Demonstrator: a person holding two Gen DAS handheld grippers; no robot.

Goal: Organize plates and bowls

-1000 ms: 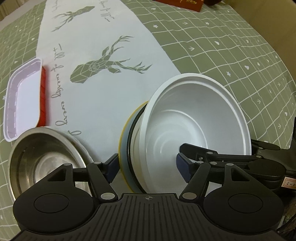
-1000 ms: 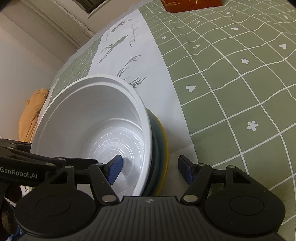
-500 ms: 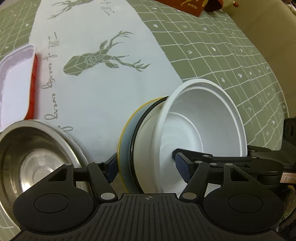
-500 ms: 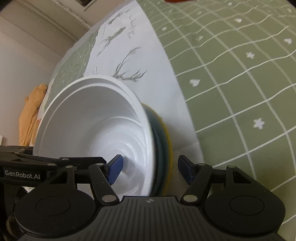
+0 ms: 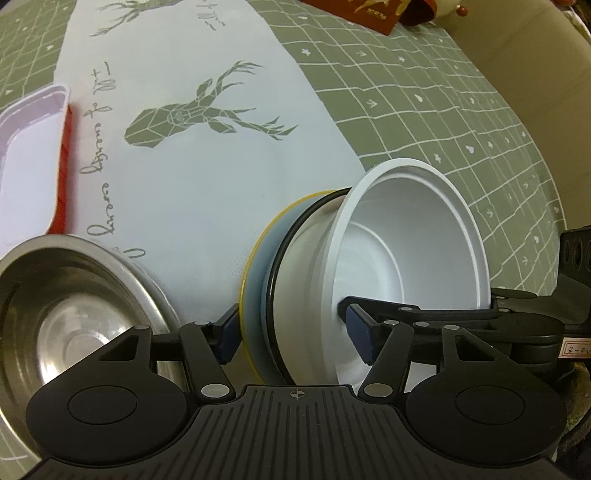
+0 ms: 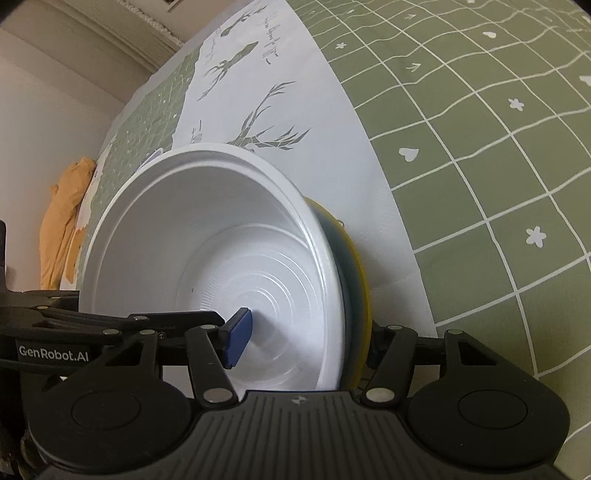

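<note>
A white foam bowl (image 5: pixel 410 236) nests in a black-rimmed white bowl (image 5: pixel 291 295) on a yellow-rimmed blue plate (image 5: pixel 255 280). The stack is tipped up on its edge over the deer-print runner (image 5: pixel 207 177). My left gripper (image 5: pixel 293 332) straddles it, one pad on the plate's underside and the other inside the foam bowl (image 6: pixel 207 236), and its jaws are closing on the stack. From the opposite side my right gripper (image 6: pixel 304 341) does the same: its left pad rests on the bowl's floor, its right finger is hidden behind the yellow-rimmed plate (image 6: pixel 360 280), and its jaws are closing too.
A steel bowl (image 5: pixel 74 314) sits close on the left of the stack. Further left lies a white tray (image 5: pixel 26 155) on a red one. A red booklet (image 5: pixel 369 14) is at the far edge of the green checked cloth (image 5: pixel 461 110). An orange cloth (image 6: pixel 62 221) hangs beyond the table.
The stack has tipped further upright, onto its edge. The right gripper's jaws have narrowed, and its right pad is now hidden behind the yellow plate. Both hands have stayed in about the same place.
</note>
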